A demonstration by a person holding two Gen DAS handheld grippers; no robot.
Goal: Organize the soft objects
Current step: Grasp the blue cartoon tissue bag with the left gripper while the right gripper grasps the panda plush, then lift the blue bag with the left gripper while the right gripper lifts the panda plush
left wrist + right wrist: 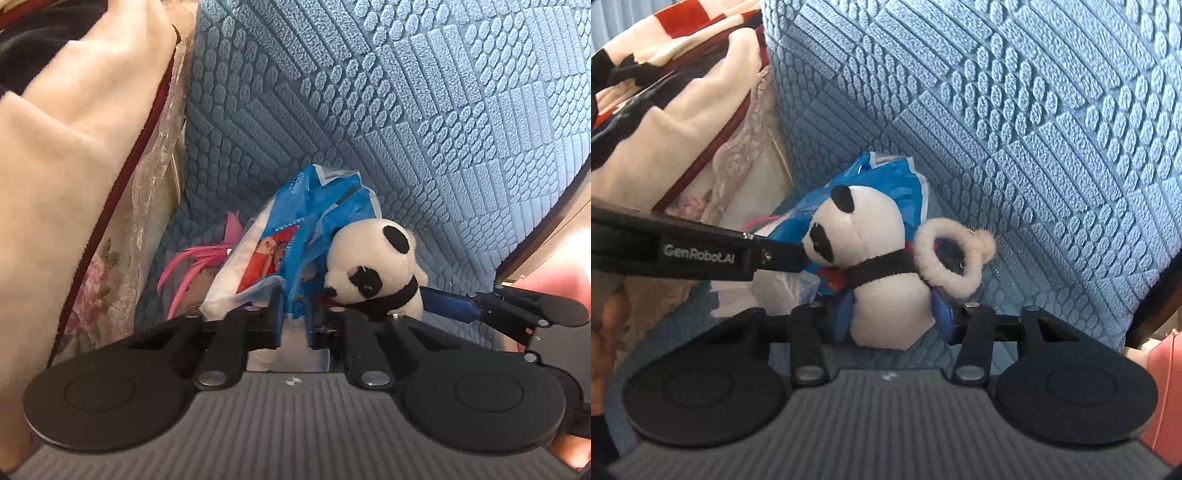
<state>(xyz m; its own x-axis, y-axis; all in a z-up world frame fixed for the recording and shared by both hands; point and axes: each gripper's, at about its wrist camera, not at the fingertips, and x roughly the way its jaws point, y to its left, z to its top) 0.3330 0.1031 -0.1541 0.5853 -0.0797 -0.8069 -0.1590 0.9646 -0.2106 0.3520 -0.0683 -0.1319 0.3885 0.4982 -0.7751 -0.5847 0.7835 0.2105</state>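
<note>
Pinching the blue plastic bag [295,236] with left gripper [295,325], clamping the panda plush [871,258] body in right gripper [892,321], probably for gathering both together.

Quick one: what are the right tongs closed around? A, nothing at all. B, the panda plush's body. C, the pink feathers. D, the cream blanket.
B: in the right wrist view the right tongs have a blue pad on each side of the panda plush, at its white lower body.
</note>
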